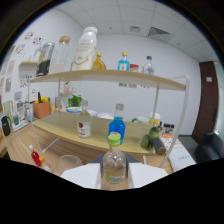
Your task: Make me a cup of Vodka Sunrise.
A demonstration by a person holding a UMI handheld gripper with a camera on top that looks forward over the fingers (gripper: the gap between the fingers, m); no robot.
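Observation:
A small clear bottle (114, 161) with a green cap stands upright between my two white fingers (82, 176), whose inner edges press on its sides. My gripper (114, 174) is shut on it. Just left of the fingers sits an empty clear plastic cup (69, 163). A small bottle of red liquid (36, 158) stands farther left. Beyond the fingers, on the lower wooden shelf (60, 122), stand a clear bottle with a red label (84, 125) and a blue bottle (117, 128). The bottle's base and the fingers' lower parts are hidden.
The two-tier wooden shelf (115, 76) carries a big white bottle (86, 47), an amber bottle (99, 62), a blue bottle (123, 62) and jars on top. An orange plant pot (42, 108), a green plant (75, 100) and green and dark items (152, 140) sit lower down.

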